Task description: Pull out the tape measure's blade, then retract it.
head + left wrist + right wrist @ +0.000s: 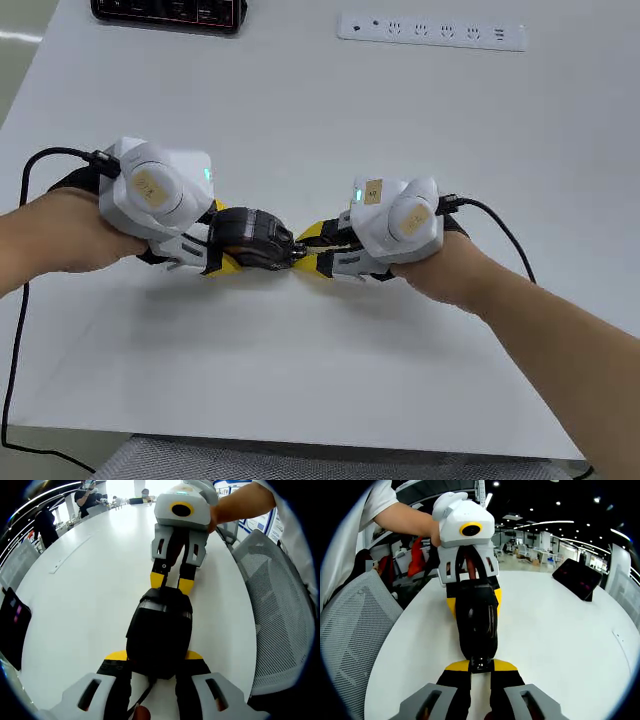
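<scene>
A black tape measure (250,238) lies on the white table (300,110) between the two grippers. My left gripper (222,250) is shut on its body, its yellow-tipped jaws pressing both sides of the case (160,630). Facing it, my right gripper (308,254) is shut on the small black tab (481,664) at the tape measure's mouth, with the case (476,617) standing just beyond its jaws. In the left gripper view the right gripper (172,582) meets the case's far end. No blade length shows between case and tab.
A white power strip (432,31) lies at the table's far right and a black device (170,12) at the far left. A grey mesh chair (272,605) stands by the near edge. Black cables (15,330) trail from both grippers. People stand at the room's far end (90,492).
</scene>
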Demonstrator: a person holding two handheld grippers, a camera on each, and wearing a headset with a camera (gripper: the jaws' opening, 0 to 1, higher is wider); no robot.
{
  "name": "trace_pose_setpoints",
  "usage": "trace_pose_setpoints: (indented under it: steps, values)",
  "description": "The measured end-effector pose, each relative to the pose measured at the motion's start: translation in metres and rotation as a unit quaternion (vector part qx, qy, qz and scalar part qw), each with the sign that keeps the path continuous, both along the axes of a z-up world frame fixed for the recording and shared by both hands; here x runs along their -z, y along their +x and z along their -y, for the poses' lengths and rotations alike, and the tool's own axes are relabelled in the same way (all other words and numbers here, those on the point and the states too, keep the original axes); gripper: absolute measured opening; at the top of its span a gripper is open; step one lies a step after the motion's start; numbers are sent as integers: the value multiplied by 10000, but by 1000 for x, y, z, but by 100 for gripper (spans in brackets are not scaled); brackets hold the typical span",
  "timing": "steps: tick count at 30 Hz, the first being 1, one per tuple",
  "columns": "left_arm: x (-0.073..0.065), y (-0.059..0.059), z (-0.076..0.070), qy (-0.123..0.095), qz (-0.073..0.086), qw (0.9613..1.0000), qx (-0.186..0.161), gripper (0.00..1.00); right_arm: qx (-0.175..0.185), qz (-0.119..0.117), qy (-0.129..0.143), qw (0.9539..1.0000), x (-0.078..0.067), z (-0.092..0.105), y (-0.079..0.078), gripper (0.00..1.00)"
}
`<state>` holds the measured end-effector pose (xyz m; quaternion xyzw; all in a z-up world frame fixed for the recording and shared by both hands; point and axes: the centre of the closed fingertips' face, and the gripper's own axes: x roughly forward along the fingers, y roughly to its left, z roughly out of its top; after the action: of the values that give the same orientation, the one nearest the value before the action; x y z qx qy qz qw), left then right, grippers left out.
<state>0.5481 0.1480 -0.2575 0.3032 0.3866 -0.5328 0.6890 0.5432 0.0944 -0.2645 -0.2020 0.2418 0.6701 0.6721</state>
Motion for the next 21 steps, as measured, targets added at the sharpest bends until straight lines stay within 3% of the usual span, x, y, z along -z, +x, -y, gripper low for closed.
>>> trace_pose_setpoints:
  steps: [21]
  values:
    - [1, -2, -1, -37, -8, 9999, 112, 28, 7, -76, -18, 10000, -1, 11, -4, 10]
